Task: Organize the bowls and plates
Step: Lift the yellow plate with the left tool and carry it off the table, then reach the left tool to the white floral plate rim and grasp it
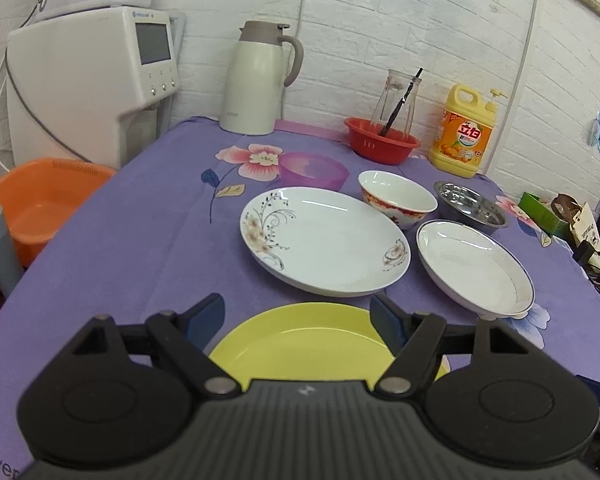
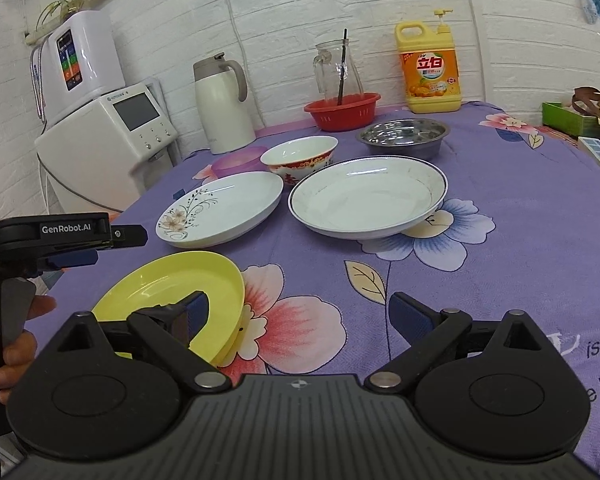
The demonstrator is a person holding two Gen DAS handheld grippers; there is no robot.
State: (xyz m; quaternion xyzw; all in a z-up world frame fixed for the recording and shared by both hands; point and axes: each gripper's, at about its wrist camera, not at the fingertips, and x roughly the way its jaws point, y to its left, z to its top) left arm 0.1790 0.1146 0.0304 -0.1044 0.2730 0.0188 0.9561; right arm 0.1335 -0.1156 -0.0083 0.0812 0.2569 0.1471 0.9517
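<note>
over the yellow plate (image 1: 300,340) the left gripper (image 1: 298,316) hangs spread wide, right gripper (image 2: 296,316) spread too, both holding nothing.

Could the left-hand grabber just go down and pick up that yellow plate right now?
Probably yes. The left gripper is open, its jaws spread wide over the yellow plate, and nothing lies on the plate or between the two. The flowered plate sits farther back, apart from it.

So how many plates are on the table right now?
3. Yellow plate nearest, under the left gripper; floral plate behind it; blue-rimmed plate to the floral one's right, by the steel bowl. None stacked or visibly hidden.
</note>
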